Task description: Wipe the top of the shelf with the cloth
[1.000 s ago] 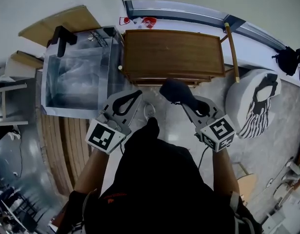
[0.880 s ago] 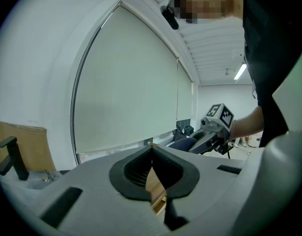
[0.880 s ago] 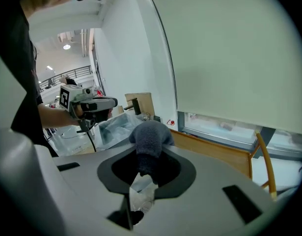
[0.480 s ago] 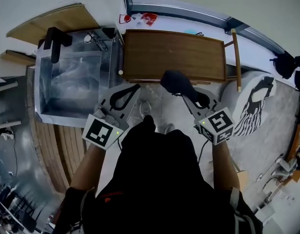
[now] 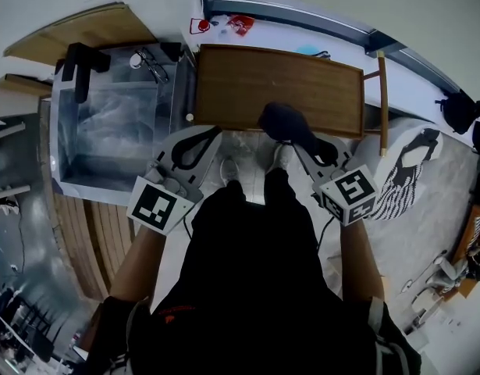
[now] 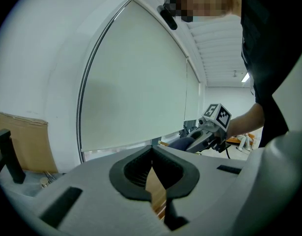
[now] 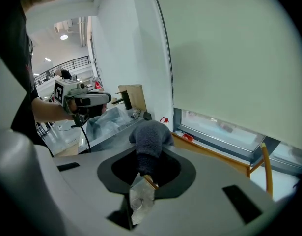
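A dark grey-blue, fuzzy knitted cloth (image 5: pixel 283 122) bunches into a rounded lump at the tip of the right gripper (image 5: pixel 300 144), whose jaws are clamped on its lower end. The cloth sits over the near front edge of the brown rectangular wooden shelf top (image 5: pixel 279 84); whether it touches the wood cannot be told. The left gripper (image 5: pixel 214 133) hovers near the shelf's near left corner, its 2 jaws pressed together with nothing between them. The shelf stands by a white wall below a grey window frame (image 5: pixel 302 18), on a pale marbled tile floor (image 5: pixel 435 225). A clear plastic storage box (image 5: pixel 119 123) stands just left of the shelf, a slim wooden pole (image 5: pixel 382 100) runs along its right end, and a white round cushion with black-striped fabric (image 5: pixel 384 158) lies further right. Small red items (image 5: pixel 238 24) lie behind the shelf. The person's 2 white shoes (image 5: pixel 236 172) stand in front of it, between the grippers.
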`<state>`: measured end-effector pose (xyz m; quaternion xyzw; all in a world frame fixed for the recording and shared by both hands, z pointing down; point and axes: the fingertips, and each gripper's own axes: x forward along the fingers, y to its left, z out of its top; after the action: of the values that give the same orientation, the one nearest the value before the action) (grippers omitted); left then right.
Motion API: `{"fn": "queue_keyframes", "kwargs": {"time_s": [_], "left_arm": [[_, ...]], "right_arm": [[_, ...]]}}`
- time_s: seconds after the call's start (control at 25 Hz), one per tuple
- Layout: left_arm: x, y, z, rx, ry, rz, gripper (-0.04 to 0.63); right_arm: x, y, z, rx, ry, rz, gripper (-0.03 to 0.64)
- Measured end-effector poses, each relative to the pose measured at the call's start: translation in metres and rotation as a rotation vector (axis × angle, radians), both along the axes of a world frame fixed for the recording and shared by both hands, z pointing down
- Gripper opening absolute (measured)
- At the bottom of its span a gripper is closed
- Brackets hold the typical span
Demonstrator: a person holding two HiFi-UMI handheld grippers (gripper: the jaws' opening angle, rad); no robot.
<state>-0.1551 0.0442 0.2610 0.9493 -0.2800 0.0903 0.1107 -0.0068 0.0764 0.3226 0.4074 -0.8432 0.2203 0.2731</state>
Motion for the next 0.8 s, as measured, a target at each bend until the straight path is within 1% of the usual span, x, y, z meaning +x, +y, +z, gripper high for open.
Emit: {"fn": "queue_keyframes", "kwargs": {"time_s": [0.16,0.24,0.4,0.64,0.8], "left_arm": [[0.017,-0.01,0.001,-0.004,-0.017,-0.029,0.02],[0.027,-0.015,0.004,-0.015,-0.026,-0.056,0.02],[0.053,-0.024,0.008,-0.033,-0.035,-0.133,0.02],[0.1,-0.028,0.007,-0.045,-0.076,-0.227,0.02],[0.12,-0.032,0.009,-0.053,-0.08,-0.309,0.02]], "right_arm": [[0.017,-0.012,0.007,-0.015,-0.013,-0.026,0.06],[0.026,-0.02,0.009,-0.008,-0.028,-0.048,0.06],[0.047,-0.037,0.01,0.012,-0.059,-0.098,0.06],[0.088,-0.054,0.008,0.024,-0.103,-0.184,0.06],[0.111,-0.065,0.009,0.041,-0.117,-0.241,0.06]]}}
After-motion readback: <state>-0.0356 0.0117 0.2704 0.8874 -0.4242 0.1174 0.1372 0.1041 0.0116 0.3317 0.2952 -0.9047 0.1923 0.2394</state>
